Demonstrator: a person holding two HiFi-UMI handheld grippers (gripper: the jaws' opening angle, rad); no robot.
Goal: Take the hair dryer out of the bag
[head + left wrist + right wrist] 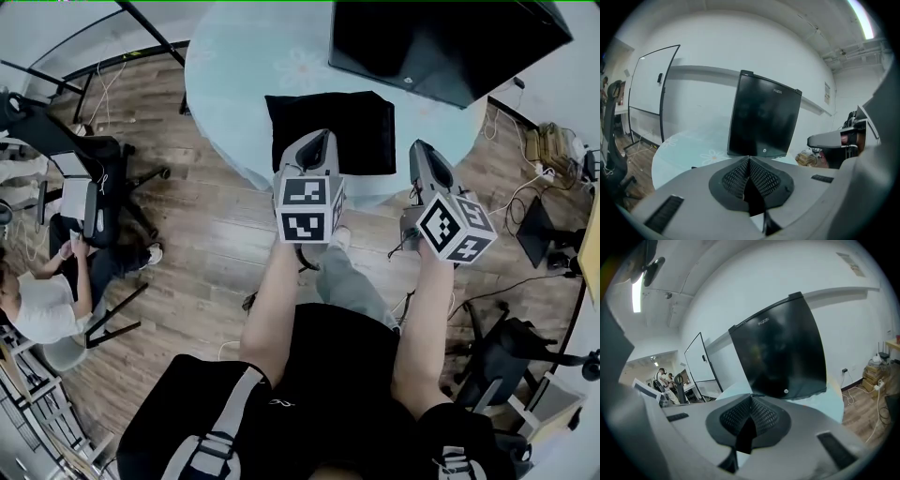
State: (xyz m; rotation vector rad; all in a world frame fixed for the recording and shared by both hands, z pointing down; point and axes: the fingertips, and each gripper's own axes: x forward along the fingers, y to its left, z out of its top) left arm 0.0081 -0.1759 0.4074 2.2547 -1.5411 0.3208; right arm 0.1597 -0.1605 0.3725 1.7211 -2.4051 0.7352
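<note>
The left gripper and the right gripper are held side by side before the near edge of a round pale-blue table with a printed flower pattern. In the left gripper view the jaws of the left gripper are seen pressed together along their mesh pads, with nothing pinched between them. In the right gripper view the jaws of the right gripper are likewise found closed on each other and empty. A soft black rectangular fabric bag is noted lying flat on the table, just ahead of and below the left jaws and ahead and to the left of the right jaws; contact with it is made by neither pair. A large black flat screen is observed further ahead of both pairs of jaws, beyond the bag. The hair dryer is seen in no view; it is judged to be inside the bag, though this cannot be confirmed. No opening of the bag can be made out. The task is therefore assessed as not begun: the approach, the opening of the bag, the grasp and the withdrawal all remain to be done.
</note>
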